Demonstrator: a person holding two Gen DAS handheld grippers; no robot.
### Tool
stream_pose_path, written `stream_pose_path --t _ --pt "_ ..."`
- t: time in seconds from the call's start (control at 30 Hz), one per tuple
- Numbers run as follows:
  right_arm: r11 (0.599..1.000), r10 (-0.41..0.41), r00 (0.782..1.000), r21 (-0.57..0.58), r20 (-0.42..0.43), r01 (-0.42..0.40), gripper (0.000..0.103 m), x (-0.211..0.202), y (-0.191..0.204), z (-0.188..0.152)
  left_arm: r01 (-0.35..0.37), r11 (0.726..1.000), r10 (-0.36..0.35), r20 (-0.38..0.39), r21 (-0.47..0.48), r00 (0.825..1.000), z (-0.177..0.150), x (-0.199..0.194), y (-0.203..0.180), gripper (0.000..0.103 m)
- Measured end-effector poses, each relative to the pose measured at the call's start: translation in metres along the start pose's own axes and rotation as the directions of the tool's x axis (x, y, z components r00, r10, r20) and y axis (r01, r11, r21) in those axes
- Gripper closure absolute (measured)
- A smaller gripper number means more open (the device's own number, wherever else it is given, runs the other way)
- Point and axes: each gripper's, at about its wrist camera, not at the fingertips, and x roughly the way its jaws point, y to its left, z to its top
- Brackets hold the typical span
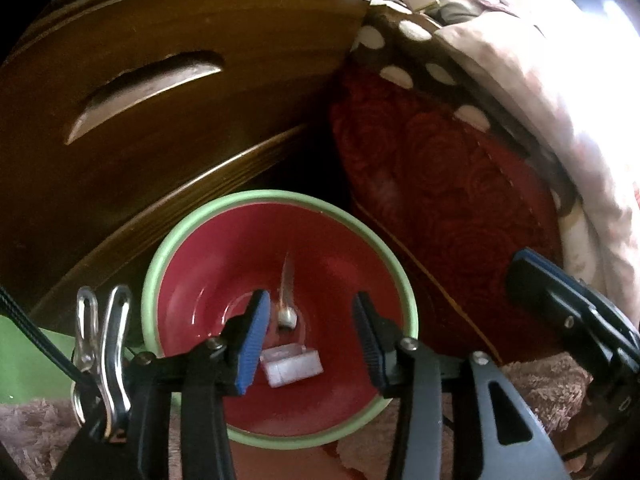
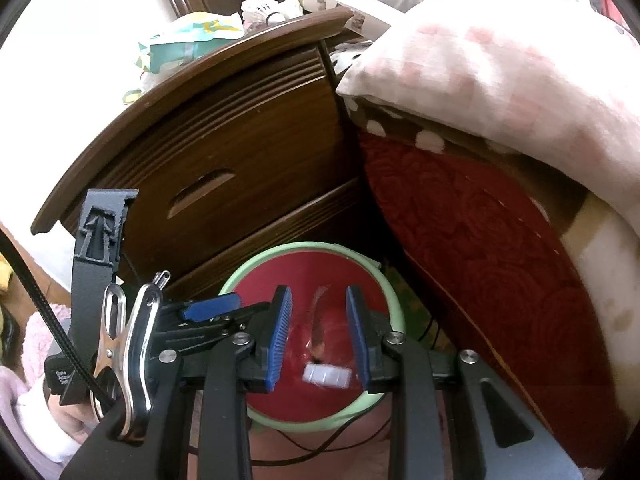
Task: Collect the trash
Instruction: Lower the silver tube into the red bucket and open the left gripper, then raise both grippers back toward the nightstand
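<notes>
A red trash bin with a pale green rim (image 1: 168, 248) stands on the floor beside a wooden nightstand. Inside lie a small white box-like piece of trash (image 1: 291, 365) and a thin wrapper with a small round white piece (image 1: 287, 312). My left gripper (image 1: 310, 340) is open and empty just above the bin's mouth. In the right wrist view the bin rim (image 2: 256, 266) shows with the white trash (image 2: 326, 376) blurred between the fingers. My right gripper (image 2: 319, 334) is open above the bin. The left gripper's blue pad (image 2: 212, 307) shows at its left.
A dark wooden nightstand (image 2: 224, 136) with a slot handle (image 1: 144, 88) stands behind the bin. A red patterned bedspread (image 1: 440, 200) and pink pillow (image 2: 500, 80) lie to the right. Wrappers and clutter (image 2: 192, 44) sit on the nightstand top. Pink fuzzy rug (image 1: 532, 384) covers the floor.
</notes>
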Motion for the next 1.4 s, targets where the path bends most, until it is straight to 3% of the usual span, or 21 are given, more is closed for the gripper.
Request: stream_pose_path --t 0.47,1.0,1.4 --pt "1.0 -0.003 0.999 -0.014 0.034 0.004 0.074 -0.007 0.002 0.0 -0.008 1.0 0.008 0.044 0.013 0.999 0.004 -0.019 -0.004 0.058" --pt "0.999 0.014 0.988 -0.042 0.152 -0.007 0.074 -0.051 0.006 0.011 -0.013 0.997 0.002 0.161 0.07 0.987 0.008 -0.091 -0.025 0.058" --pt "0.998 0.044 0.965 -0.056 0.26 -0.03 0.074 -0.092 0.007 0.027 -0.006 0.999 -0.003 0.245 0.035 0.97 0.019 -0.146 -0.024 0.058"
